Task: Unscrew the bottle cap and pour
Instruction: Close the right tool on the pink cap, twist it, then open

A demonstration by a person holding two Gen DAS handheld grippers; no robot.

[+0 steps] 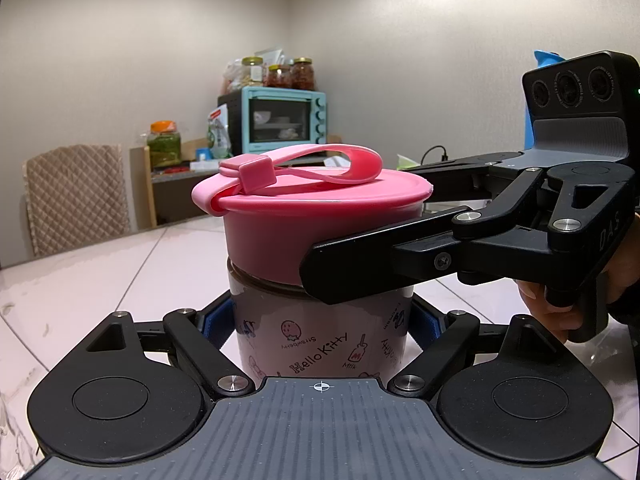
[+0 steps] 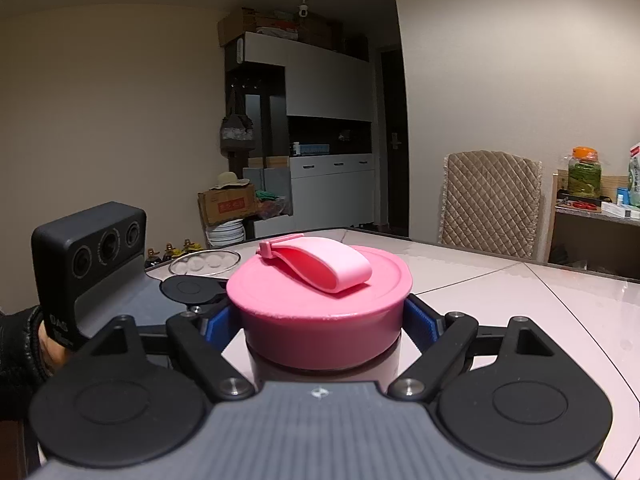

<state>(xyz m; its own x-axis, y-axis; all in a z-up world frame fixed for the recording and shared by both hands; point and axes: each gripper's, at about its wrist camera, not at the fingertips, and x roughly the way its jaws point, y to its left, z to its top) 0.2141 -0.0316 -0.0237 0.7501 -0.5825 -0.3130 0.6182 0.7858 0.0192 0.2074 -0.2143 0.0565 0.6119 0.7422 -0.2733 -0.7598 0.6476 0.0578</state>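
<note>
A Hello Kitty bottle (image 1: 320, 340) with a wide pink screw cap (image 1: 308, 216) and a pink strap loop (image 1: 320, 164) stands upright on the marble table. My left gripper (image 1: 320, 320) is shut on the bottle's body, blue pads against both sides. My right gripper (image 2: 322, 322) is shut on the pink cap (image 2: 320, 300), blue pads (image 2: 420, 320) pressing its rim; in the left wrist view it reaches in from the right, with one black finger (image 1: 360, 268) across the cap's lower edge. The left gripper's body (image 2: 88, 260) shows at the left of the right wrist view.
The pale marble table (image 2: 540, 312) carries a glass lid (image 2: 204, 262) beyond the bottle. A quilted chair (image 2: 492, 204) stands at the table's far edge. A teal toaster oven (image 1: 280, 120) and jars (image 1: 164, 144) sit on a side cabinet behind.
</note>
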